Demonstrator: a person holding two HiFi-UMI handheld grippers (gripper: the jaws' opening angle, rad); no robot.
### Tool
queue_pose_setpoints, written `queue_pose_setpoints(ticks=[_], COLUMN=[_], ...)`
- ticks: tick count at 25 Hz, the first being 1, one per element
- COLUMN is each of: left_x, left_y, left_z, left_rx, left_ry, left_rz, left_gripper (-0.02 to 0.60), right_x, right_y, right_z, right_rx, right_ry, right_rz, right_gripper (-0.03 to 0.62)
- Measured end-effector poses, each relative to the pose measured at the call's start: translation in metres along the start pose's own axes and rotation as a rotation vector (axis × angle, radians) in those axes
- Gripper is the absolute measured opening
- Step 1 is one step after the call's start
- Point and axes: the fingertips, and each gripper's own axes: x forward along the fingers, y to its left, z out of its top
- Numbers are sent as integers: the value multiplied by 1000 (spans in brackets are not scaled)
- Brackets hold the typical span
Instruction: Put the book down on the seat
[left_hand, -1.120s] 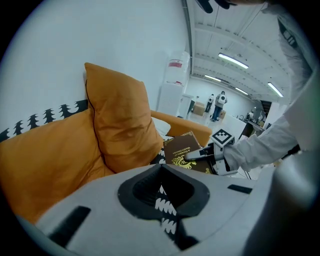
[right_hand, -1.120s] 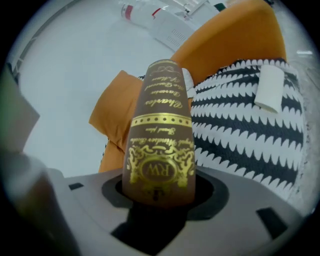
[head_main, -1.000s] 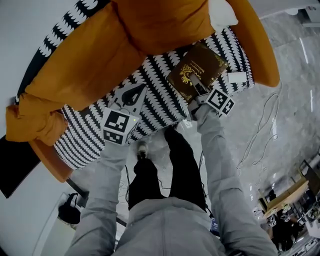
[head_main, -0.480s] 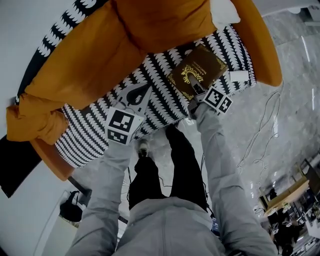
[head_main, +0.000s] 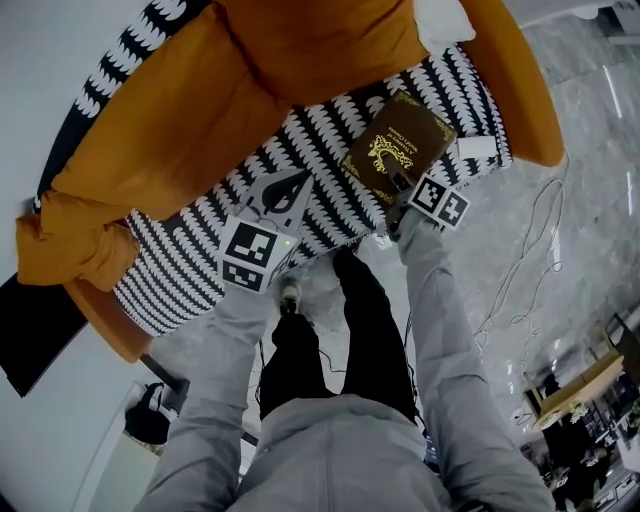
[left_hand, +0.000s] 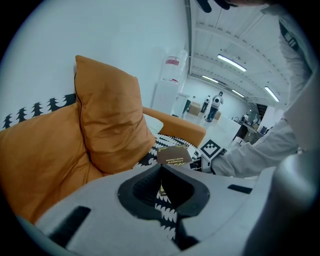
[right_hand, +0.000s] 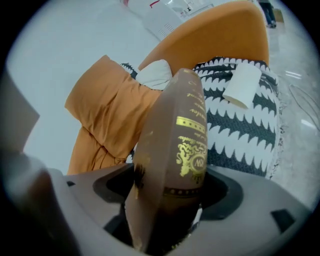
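An orange sofa is filling the space ahead of both tongs, its loose orange cushion slumping beyond the left tongs. The black-and-white patterned seat is stretching beneath both pairs. The brown book with gilt lettering is lying on that seat with its near end between the jaws of the right tongs. Its long axis is running straight away from them toward the backrest. Those jaws are opening, and dark gaps are showing on either side of the cover, so the grip appears to be letting go. The left tongs are hovering well apart to the book's left, jaws narrowly parted with nothing but seat fabric showing between them. That leaves the right hand far the nearer. A small white roll is resting on the seat just beyond and to the right of the right tongs. Judging by this, a straight pull back along the book's length is all that remains.
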Motion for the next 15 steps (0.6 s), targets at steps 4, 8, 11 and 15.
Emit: queue_pose_setpoints(ticks=[4,8,11,15], left_x=[4,9,5,-7], left_y=[-1,-3,-8,-14], left_z=[-2,-1,3,4], left_rx=[-10,-14,-7,7], left_ry=[13,18,20,11], left_rz=[-1,-6,-8,-8], left_gripper=[26,26,26,26], right_x=[-3,-4,-12,-29], right_y=[-16,-25,-17,-17], right_z=[1,4,7,-1], right_rx=[-45,-58,-44,38], right_ry=[12,19,13,-2], right_rz=[-65,-94,-19,82], right_gripper=[373,383,382,382])
